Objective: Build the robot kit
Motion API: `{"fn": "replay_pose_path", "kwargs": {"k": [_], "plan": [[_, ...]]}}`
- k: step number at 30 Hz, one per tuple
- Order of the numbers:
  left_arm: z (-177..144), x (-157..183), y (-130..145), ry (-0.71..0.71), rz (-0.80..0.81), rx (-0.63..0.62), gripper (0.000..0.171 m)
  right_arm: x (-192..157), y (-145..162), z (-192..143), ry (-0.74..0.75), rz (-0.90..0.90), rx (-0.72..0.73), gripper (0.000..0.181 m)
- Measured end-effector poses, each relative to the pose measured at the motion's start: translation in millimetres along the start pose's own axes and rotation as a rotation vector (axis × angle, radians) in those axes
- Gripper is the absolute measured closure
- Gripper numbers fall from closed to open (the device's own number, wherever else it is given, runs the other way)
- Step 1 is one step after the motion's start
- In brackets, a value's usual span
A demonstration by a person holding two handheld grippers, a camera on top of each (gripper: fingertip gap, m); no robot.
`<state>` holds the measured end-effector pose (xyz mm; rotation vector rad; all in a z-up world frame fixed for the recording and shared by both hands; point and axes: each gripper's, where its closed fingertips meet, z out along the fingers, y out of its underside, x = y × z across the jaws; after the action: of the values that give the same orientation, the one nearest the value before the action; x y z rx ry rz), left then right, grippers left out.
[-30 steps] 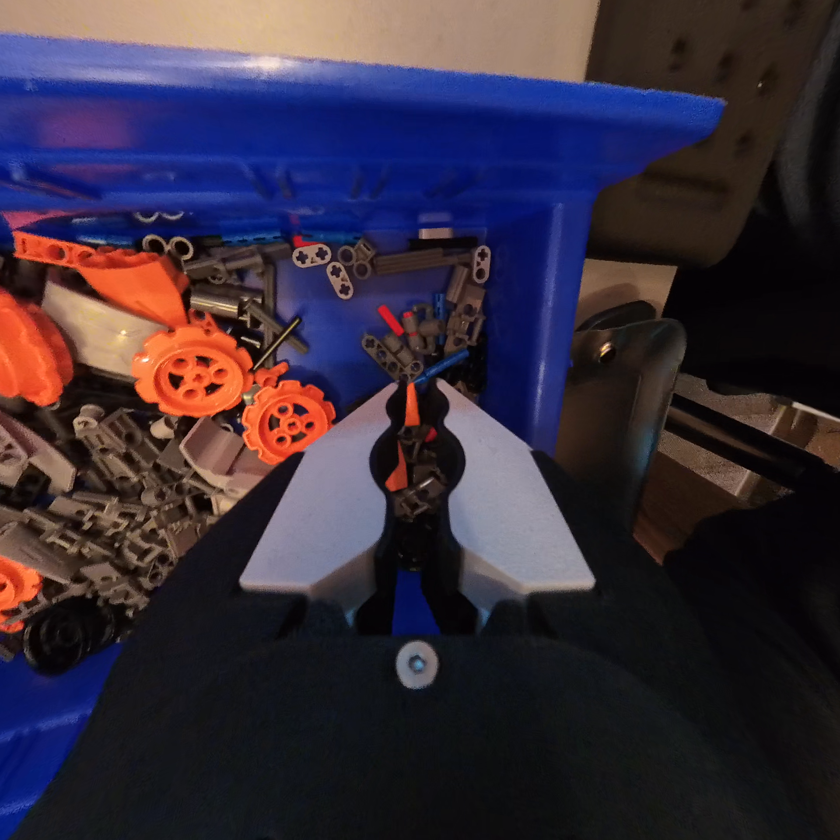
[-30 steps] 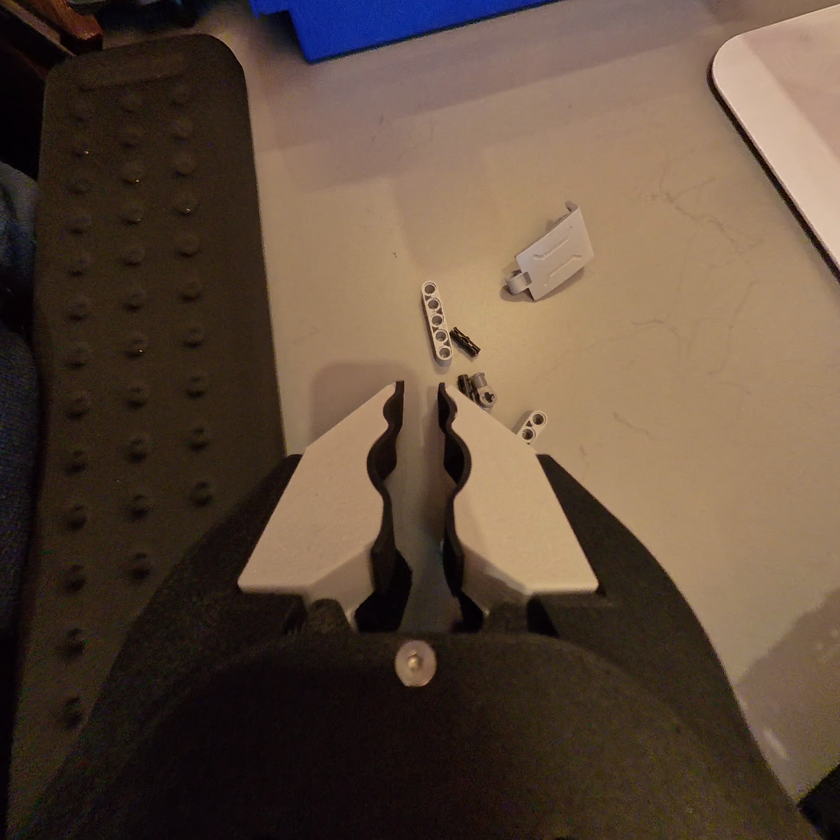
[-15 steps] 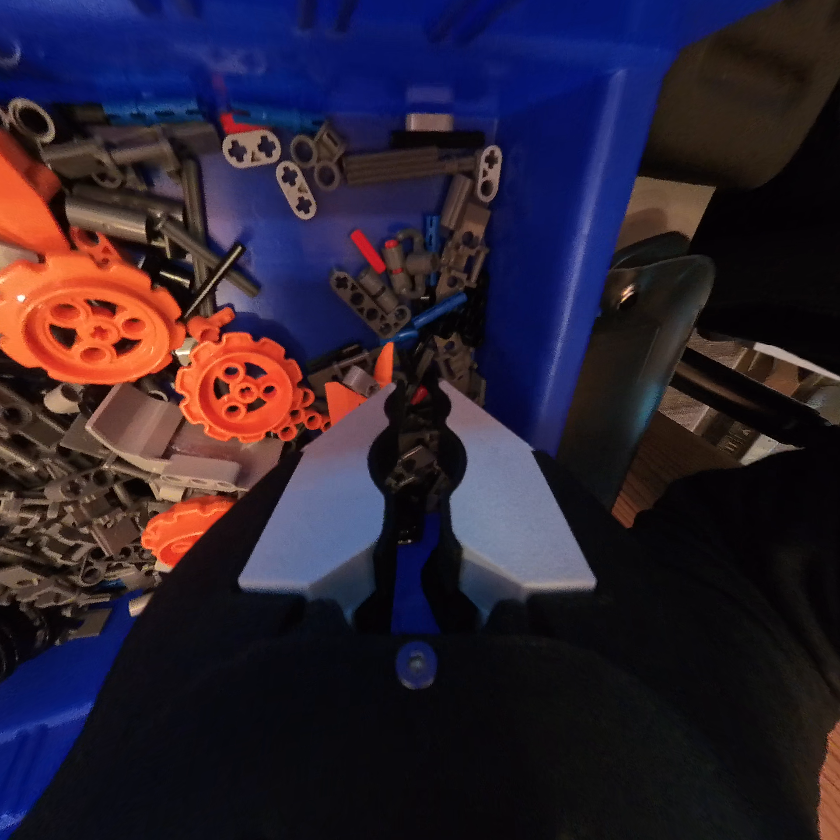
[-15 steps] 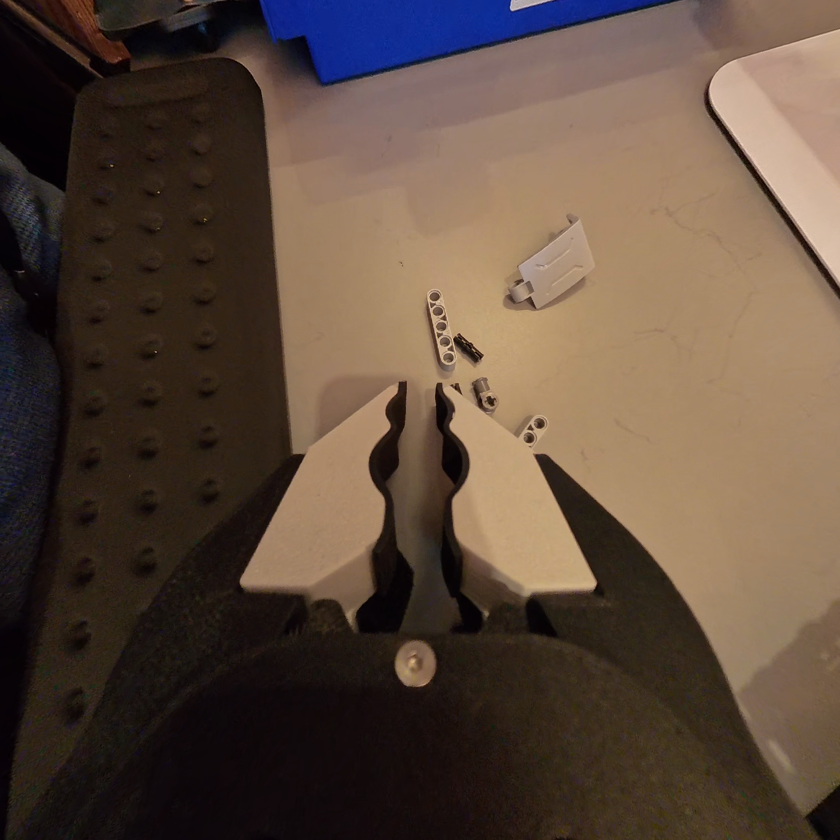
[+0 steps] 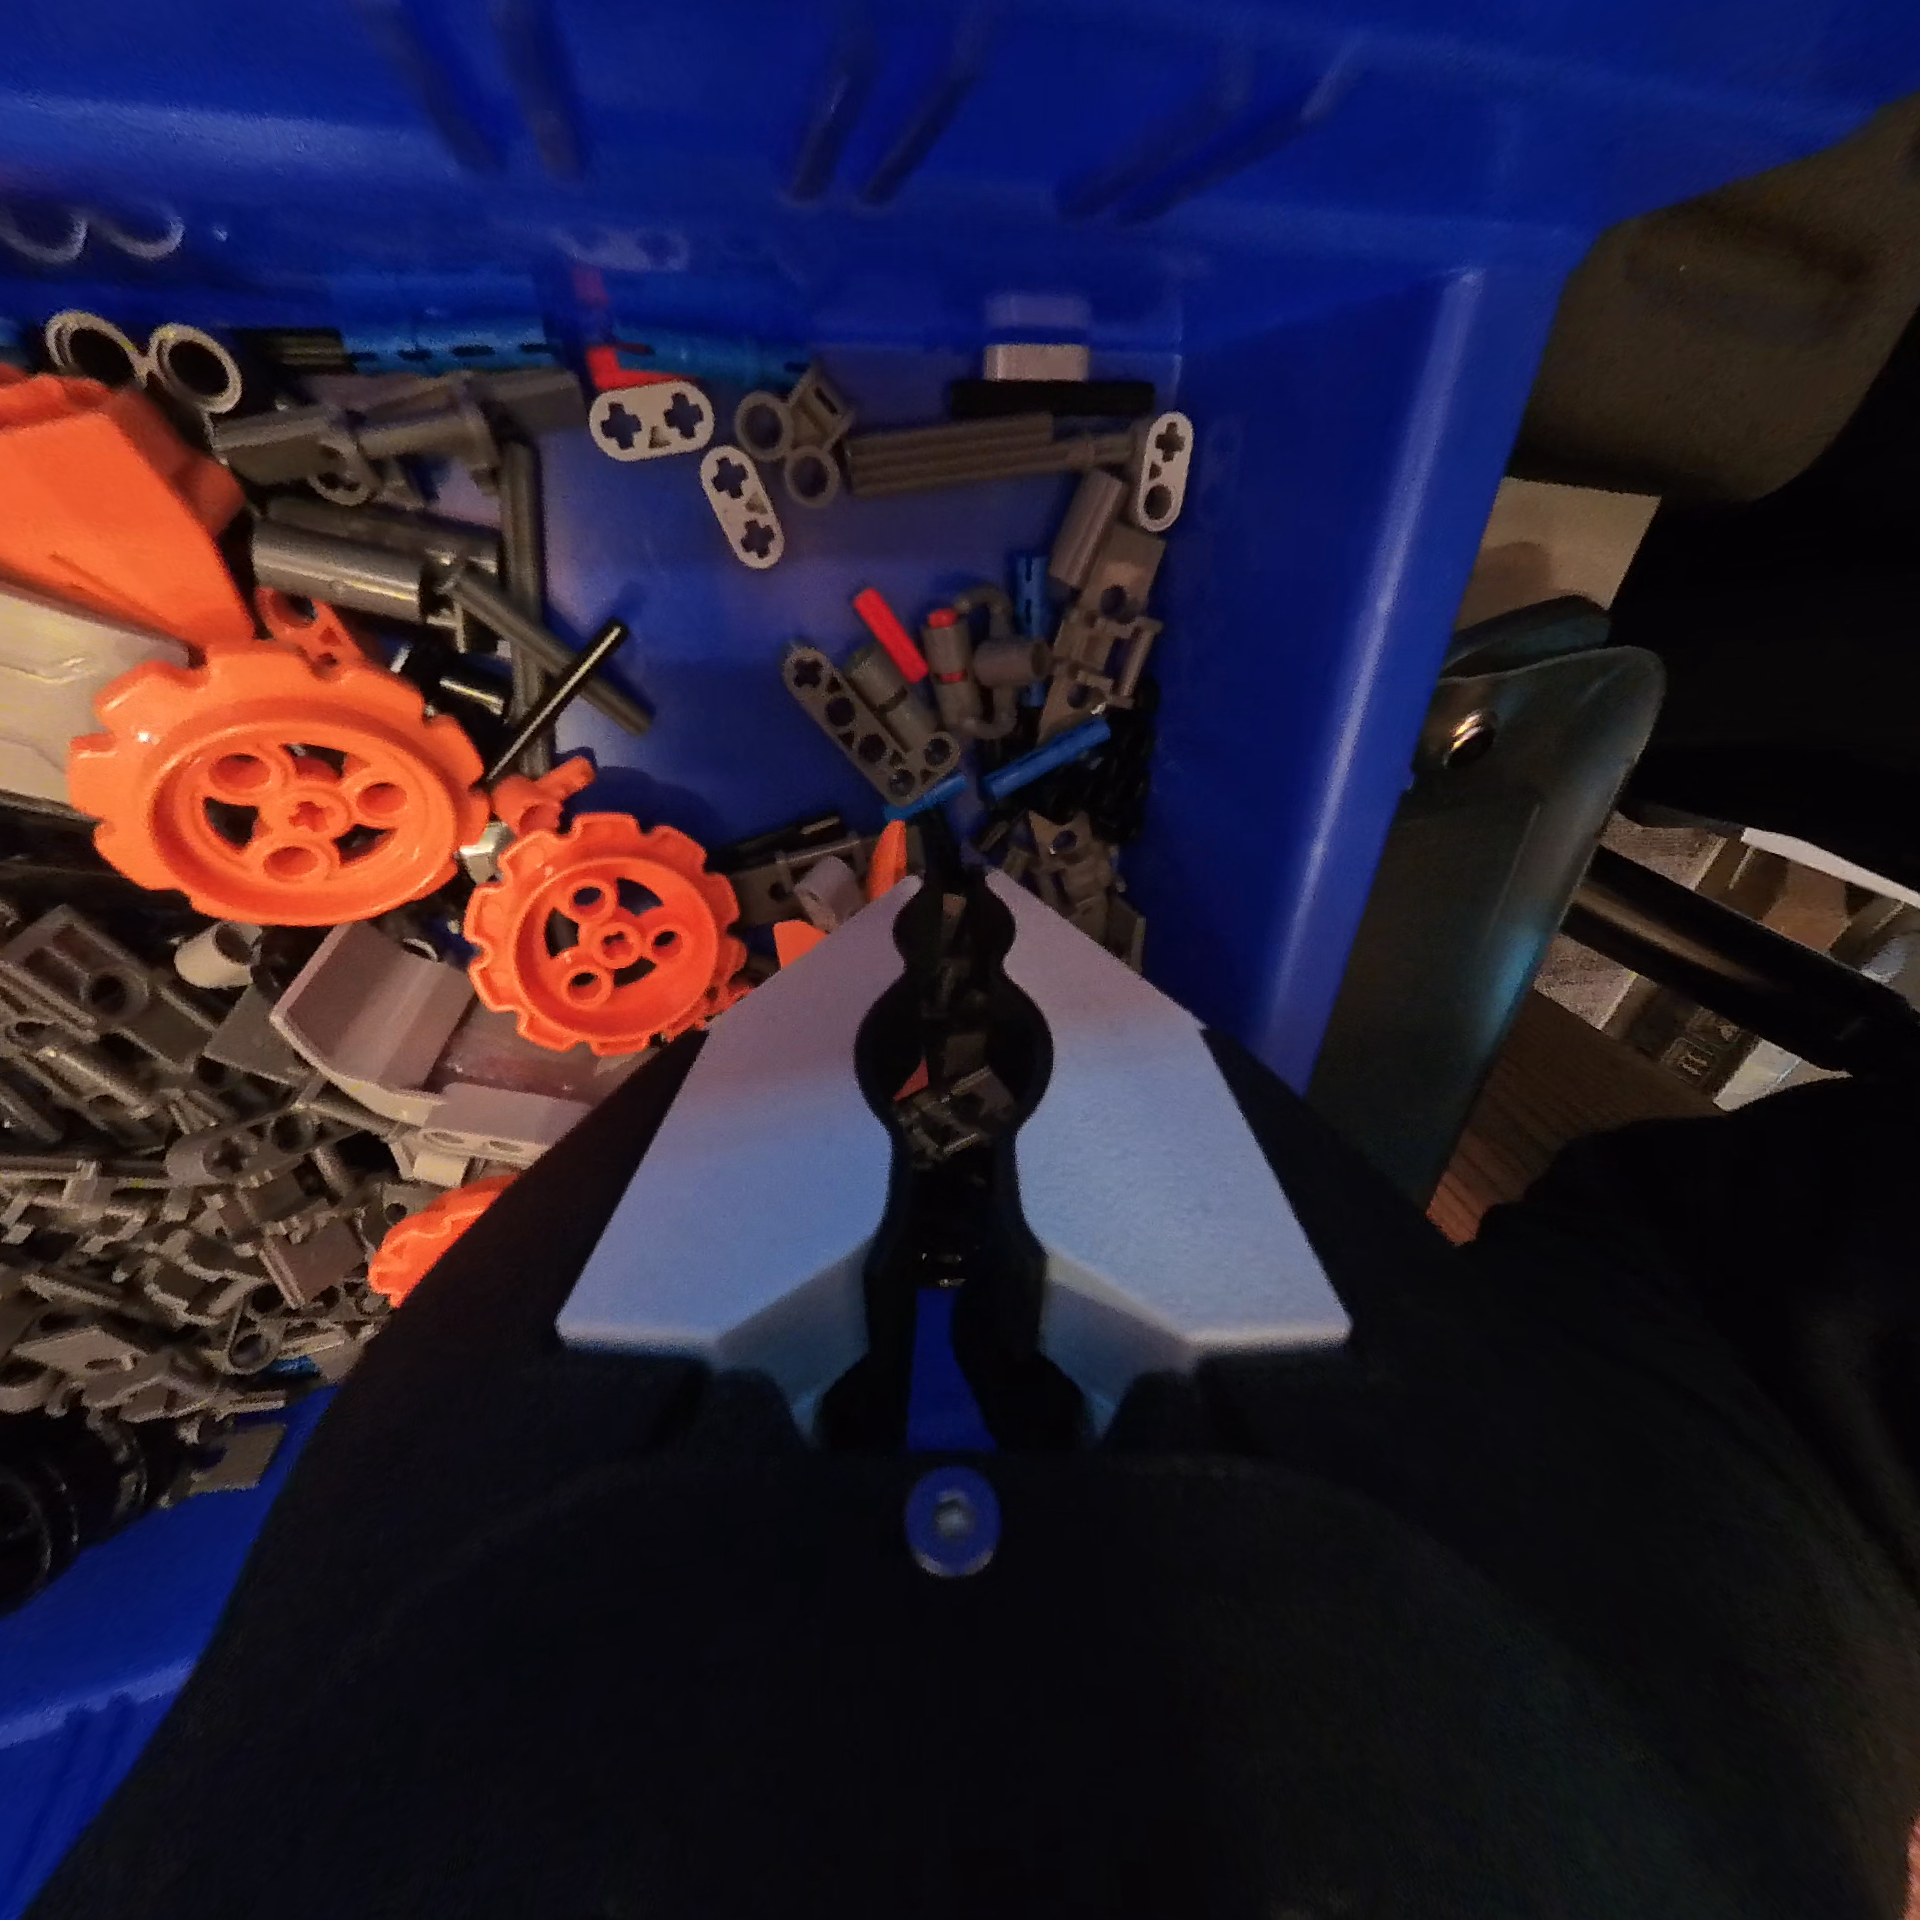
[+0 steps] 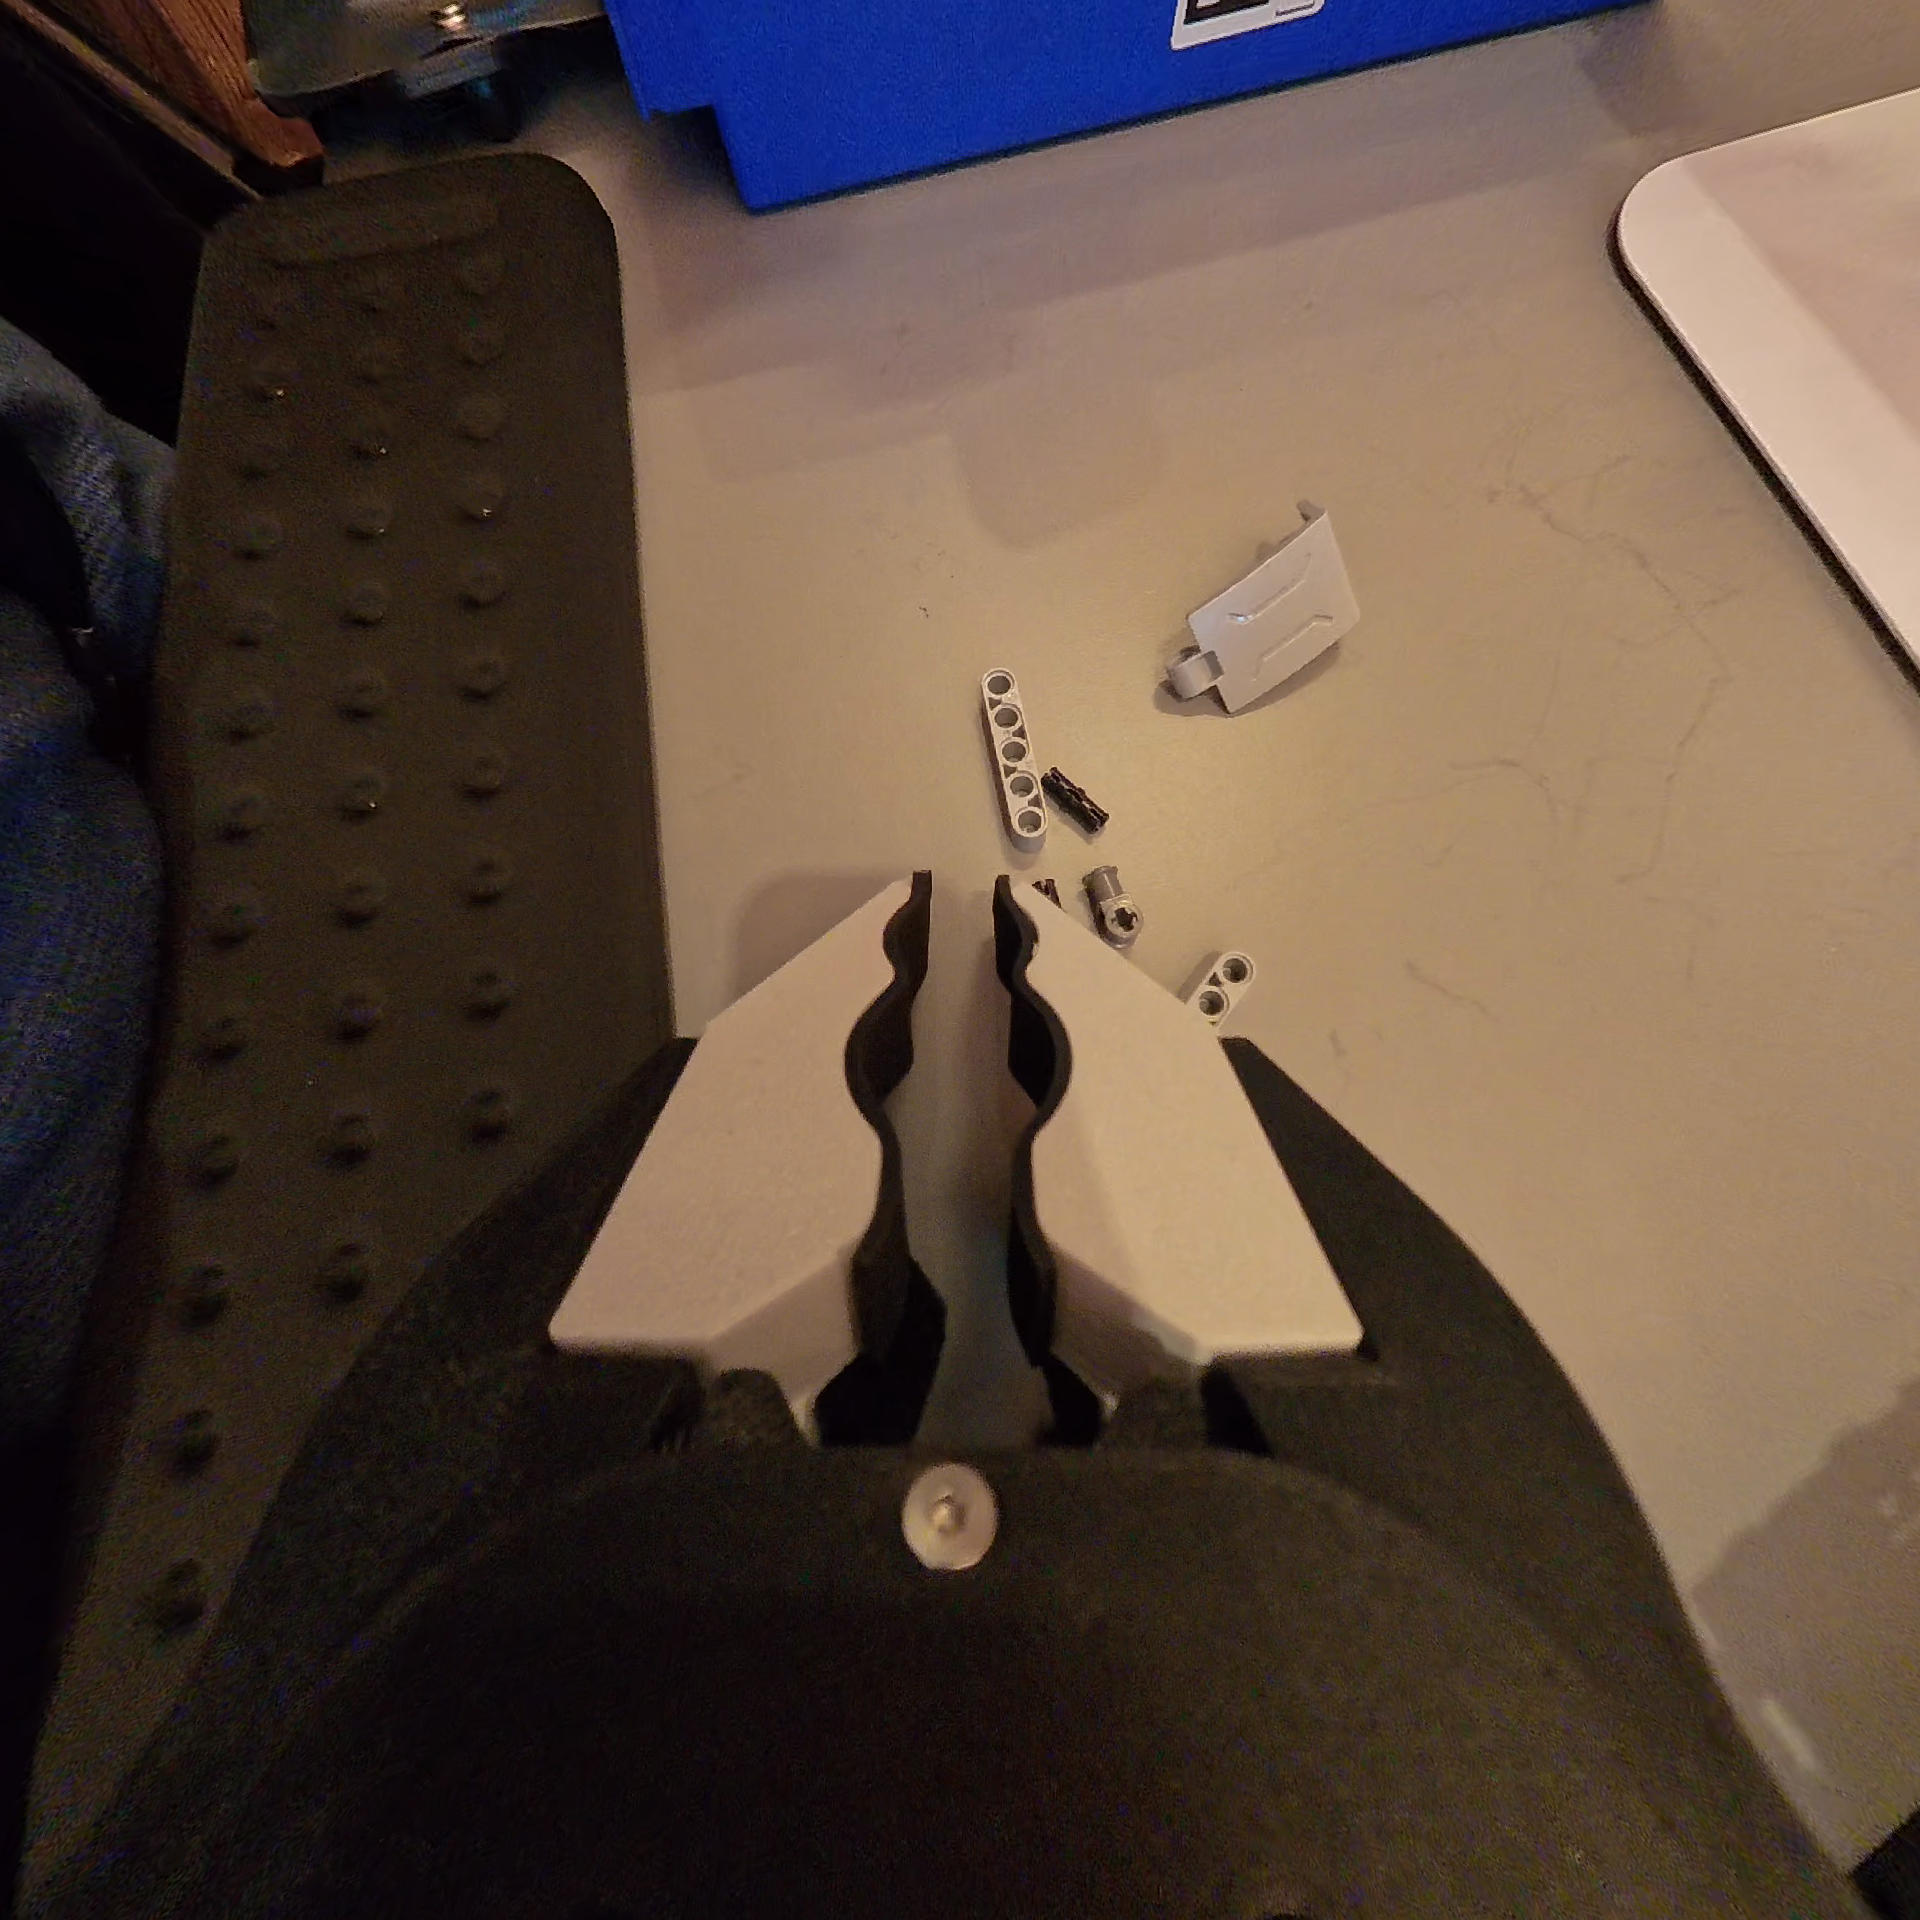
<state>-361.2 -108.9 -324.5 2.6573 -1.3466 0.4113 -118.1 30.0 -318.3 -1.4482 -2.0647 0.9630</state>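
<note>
My left tongs [image 5: 951, 883] have pinched nearly shut since half a second ago, tips on a thin black piece [image 5: 940, 847] in the blue bin [image 5: 1340, 623]; orange gears [image 5: 603, 935] lie left. My right tongs [image 6: 963, 883] hover narrowly parted over the table [image 6: 1455, 935]; a grey beam [image 6: 1013, 761] just ahead, a black mat [image 6: 395, 644] left.

The left gripper [image 5: 953, 883] points down, and its two grey fingers [image 5: 769, 1143] sit very close, with only a thin gap at the tips. The right gripper [image 6: 962, 889] hangs low, its fingers [image 6: 1132, 1143] a little way apart, holding nothing.
</note>
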Motion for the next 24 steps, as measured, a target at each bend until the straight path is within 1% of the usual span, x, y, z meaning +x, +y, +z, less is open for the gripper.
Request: {"fn": "replay_pose_path", "kwargs": {"k": [1, 4, 7, 10, 14, 18, 21, 24], "plan": [[-0.6, 0.1, -0.3, -0.003, 0.007, 0.005, 0.17, 0.0, -0.3, -0.2, -0.001, 0.0, 0.002, 0.172], [-6.0, 0.6, -0.8, -0.016, 0.01, 0.024, 0.17, -0.1, -1.2, -0.9, -0.003, 0.002, 0.01, 0.172], [-17.9, 4.7, -5.0, -0.034, 0.04, 0.076, 0.169, -0.5, -5.4, -2.7, -0.006, 0.005, 0.03, 0.171], [-36.6, 5.5, -12.0, -0.111, 0.078, 0.125, 0.169, -0.9, -20.4, -6.2, 0.0, -0.004, 0.074, 0.169], [-63.4, 8.9, -27.4, -0.265, 0.151, 0.158, 0.169, -3.6, -60.9, -10.1, -0.004, -0.012, 0.191, 0.168], [-85.0, 17.8, -42.3, -0.396, 0.211, 0.155, 0.17, -4.4, -109.0, -6.4, -0.031, 0.016, 0.307, 0.166], [-98.8, 26.5, -54.2, -0.455, 0.24, 0.163, 0.17, -10.1, -147.0, 2.5, -0.1, 0.062, 0.393, 0.162], [-109.4, 34.0, -68.2, -0.495, 0.268, 0.188, 0.17, -17.2, -178.2, 14.2, -0.147, 0.074, 0.439, 0.161]]}}
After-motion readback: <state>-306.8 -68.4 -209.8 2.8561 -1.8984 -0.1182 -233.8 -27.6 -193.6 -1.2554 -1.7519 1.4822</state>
